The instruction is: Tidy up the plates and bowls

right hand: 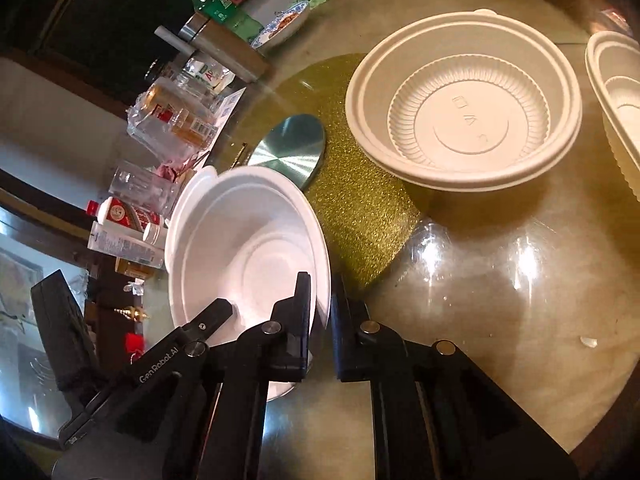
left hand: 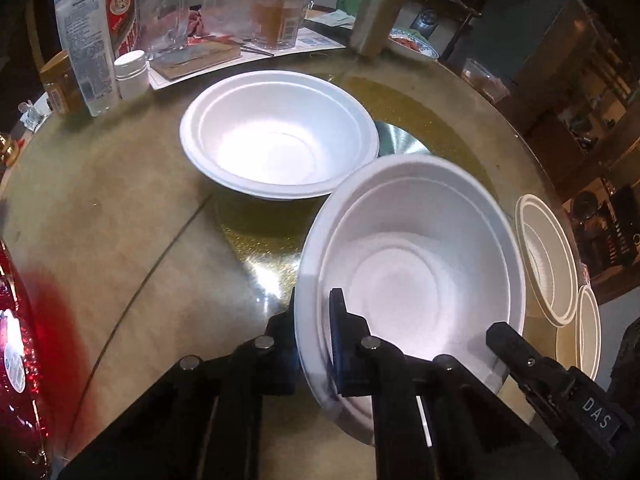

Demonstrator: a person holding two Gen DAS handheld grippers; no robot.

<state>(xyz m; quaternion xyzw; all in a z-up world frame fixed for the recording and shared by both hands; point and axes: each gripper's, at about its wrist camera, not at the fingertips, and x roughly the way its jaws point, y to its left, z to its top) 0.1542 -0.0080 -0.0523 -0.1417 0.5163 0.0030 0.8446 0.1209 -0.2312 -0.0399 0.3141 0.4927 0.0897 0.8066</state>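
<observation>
Both claws clamp one white foam bowl [left hand: 412,264].
Left claw [left hand: 316,320] grips its 8 o'clock rim; right claw [right hand: 322,300] its opposite rim, above the glass tabletop [right hand: 500,280].

Left wrist view: set just behind the left gripper [left hand: 316,320], angled steeply down over the round worktop [left hand: 120,208], very near a tilted white bowl [left hand: 416,280], facing a second white bowl [left hand: 280,140] and clutter at the far edge. Right wrist view: rolled sideways behind the right gripper [right hand: 322,316], equally near, facing a cream bowl [right hand: 464,100]. Shared by both: the tilted white bowl [right hand: 248,248], the silver disc [right hand: 286,148], the steel flask [left hand: 376,12].
</observation>
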